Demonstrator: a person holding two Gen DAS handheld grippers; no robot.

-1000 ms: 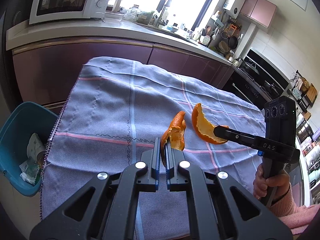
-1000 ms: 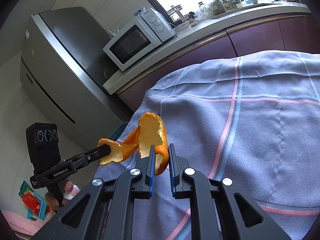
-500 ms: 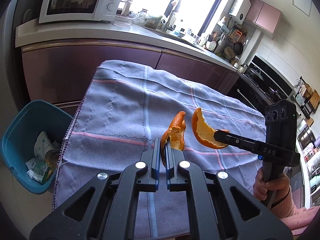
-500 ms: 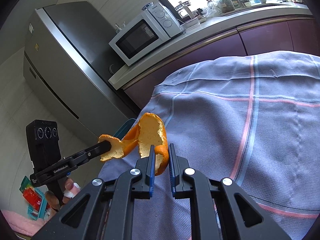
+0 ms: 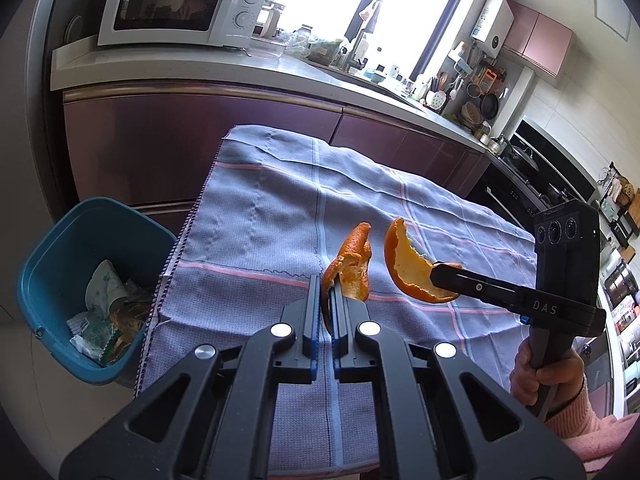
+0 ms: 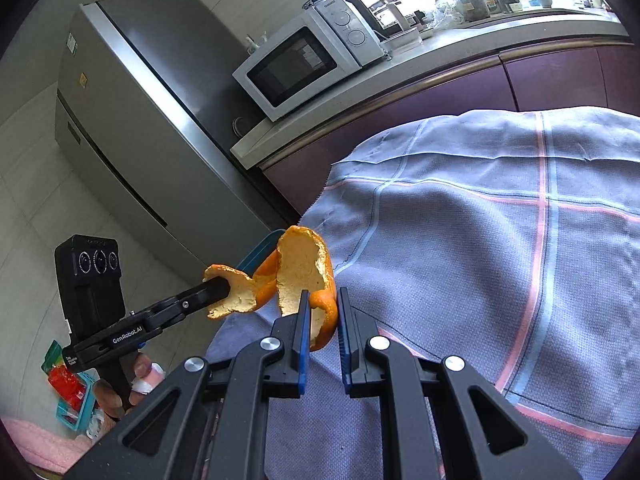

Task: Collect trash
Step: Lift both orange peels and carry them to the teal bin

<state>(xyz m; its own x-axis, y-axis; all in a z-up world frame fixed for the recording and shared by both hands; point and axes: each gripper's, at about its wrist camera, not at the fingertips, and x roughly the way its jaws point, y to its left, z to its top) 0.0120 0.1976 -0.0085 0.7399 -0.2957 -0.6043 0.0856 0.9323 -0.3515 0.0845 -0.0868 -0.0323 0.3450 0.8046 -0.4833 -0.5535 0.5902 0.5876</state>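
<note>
Orange peel pieces hung above the checked cloth (image 5: 260, 216): left gripper (image 5: 327, 300) clamped the twisted peel (image 5: 352, 268), right gripper (image 6: 322, 312) pinched the curved peel (image 6: 304, 272) (blue bin (image 5: 60, 248) beside the cloth's left edge).

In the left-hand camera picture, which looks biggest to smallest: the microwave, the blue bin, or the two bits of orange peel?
1. Blue bin, slightly larger than
2. Microwave, though it stands farther off, so true sizes are unsure.
3. The two peels, the left tool's and the right tool's, look alike.
</note>
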